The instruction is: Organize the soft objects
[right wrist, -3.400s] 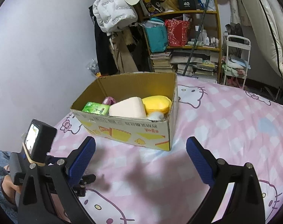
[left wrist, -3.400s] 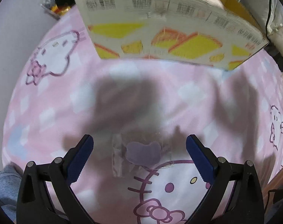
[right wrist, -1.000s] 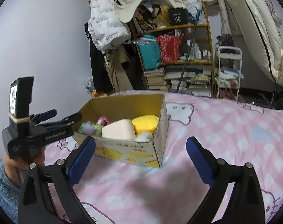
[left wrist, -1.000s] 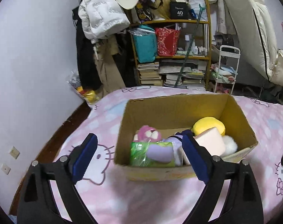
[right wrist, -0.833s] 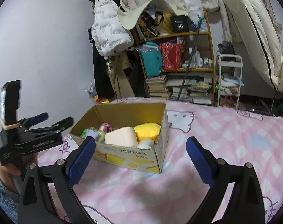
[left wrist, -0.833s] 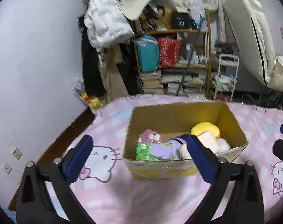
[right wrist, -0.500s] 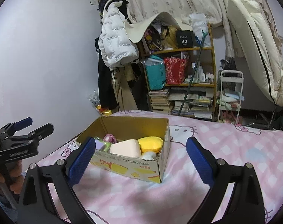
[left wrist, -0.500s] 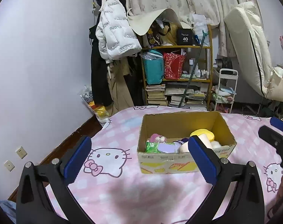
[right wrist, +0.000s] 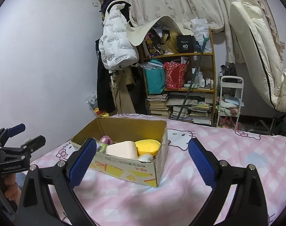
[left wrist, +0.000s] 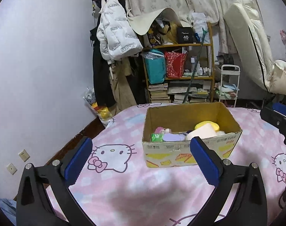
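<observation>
Bedding, pink with white cartoon cats (left wrist: 135,194), covers the bed before me. Centred on it sits an open brown cardboard box (left wrist: 190,150) holding a cream foam block (right wrist: 122,148), yellow round sponge (right wrist: 147,146) and lilac pad (left wrist: 172,137). My left gripper (left wrist: 141,158) and right gripper (right wrist: 142,157) hover short of it, jaws wide, empty.

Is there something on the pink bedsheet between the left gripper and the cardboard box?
Nothing visible. Only bare pink bedsheet lies between the open left gripper and the cardboard box; its near wall faces the jaws.
</observation>
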`<state>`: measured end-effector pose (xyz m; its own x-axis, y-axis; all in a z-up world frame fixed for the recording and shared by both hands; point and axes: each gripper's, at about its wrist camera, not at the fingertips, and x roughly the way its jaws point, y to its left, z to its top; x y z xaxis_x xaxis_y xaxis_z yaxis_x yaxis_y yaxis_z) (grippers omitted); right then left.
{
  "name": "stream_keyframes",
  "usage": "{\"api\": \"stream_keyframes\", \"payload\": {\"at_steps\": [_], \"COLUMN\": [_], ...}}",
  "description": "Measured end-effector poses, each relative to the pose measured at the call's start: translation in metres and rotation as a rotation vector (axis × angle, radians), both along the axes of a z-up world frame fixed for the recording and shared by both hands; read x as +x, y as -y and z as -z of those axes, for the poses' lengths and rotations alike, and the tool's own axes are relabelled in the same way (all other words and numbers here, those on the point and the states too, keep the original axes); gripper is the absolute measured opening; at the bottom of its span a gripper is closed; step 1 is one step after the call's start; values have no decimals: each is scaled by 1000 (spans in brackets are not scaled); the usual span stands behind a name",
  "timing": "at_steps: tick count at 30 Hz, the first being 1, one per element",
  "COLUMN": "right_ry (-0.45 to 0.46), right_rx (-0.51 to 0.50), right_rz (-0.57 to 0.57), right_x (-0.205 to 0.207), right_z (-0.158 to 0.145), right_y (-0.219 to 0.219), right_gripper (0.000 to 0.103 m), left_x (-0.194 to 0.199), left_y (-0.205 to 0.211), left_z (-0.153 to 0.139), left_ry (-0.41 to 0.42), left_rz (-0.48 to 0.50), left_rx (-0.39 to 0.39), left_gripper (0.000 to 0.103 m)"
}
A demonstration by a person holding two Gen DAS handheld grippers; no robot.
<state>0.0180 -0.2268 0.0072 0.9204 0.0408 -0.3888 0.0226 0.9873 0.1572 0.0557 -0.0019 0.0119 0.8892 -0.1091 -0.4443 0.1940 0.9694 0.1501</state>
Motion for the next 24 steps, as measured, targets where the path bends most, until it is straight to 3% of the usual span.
{"api": "stream_keyframes", "payload": {"at_steps": [8, 24], "right_ry": [9, 17], "right_rx": [-25, -24], "right_rz": [24, 9], "right_x": [-1, -3], "right_z": [0, 0], "right_y": [3, 4], "right_gripper": [102, 102], "left_x": [0, -6], "left_y": [-4, 2], "left_z": [2, 0], "left_ry": [4, 38], "left_rz": [-8, -9], "left_rx": [-31, -10], "left_gripper": [102, 102]}}
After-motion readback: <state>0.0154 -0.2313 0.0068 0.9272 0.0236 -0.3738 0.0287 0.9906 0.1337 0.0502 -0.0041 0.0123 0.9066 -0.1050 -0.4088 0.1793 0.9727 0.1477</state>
